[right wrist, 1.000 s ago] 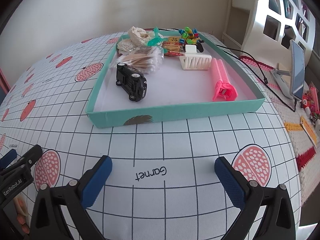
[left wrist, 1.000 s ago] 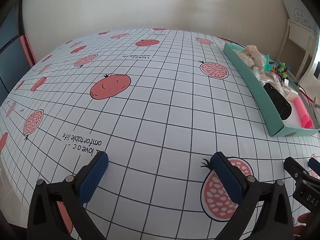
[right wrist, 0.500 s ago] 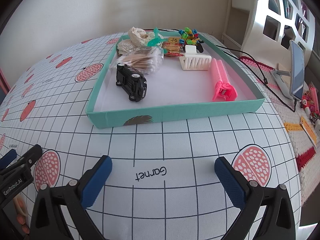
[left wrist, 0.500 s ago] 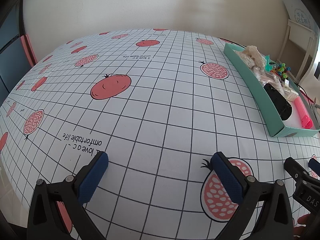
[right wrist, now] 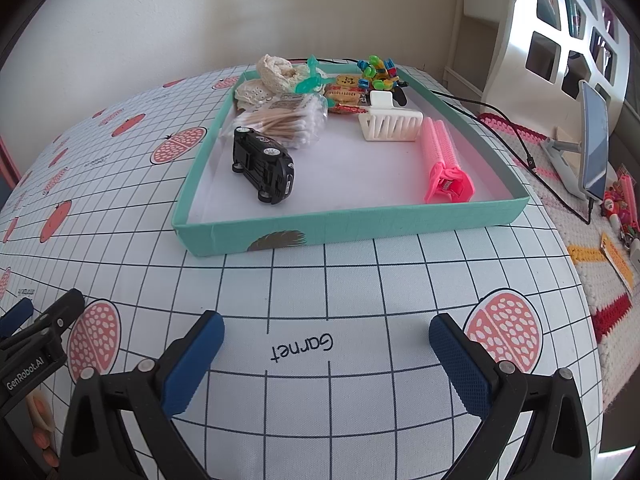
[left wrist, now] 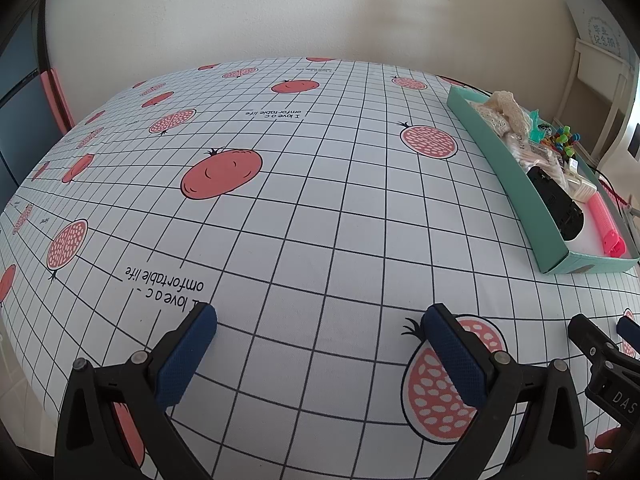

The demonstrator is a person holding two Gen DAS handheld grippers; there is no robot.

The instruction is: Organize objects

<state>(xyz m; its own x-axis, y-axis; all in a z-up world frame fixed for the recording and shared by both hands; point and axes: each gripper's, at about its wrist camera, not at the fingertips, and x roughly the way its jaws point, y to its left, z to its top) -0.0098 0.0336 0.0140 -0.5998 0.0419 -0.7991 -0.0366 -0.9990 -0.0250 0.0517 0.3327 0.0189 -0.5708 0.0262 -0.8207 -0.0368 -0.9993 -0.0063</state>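
toy car [left wrist: 555,204] half behind tray wall [left wrist: 508,168], snack packets [right wrist: 347,96] partly buried, print unreadable

A lived-in room of a home: a counter [right wrist: 360,280] draped in a grid-pattern cloth printed with pomegranates and the words "I love a comfortable life" stands against a plain cream wall [left wrist: 280,12]. A teal tray [right wrist: 360,226] holds household odds and ends, among them a black toy car [right wrist: 264,164] and pink hair rollers [right wrist: 440,152]. Beside it, a white cubby shelf [right wrist: 560,28] and a phone on a stand [right wrist: 596,144] over a crocheted mat [right wrist: 580,248].
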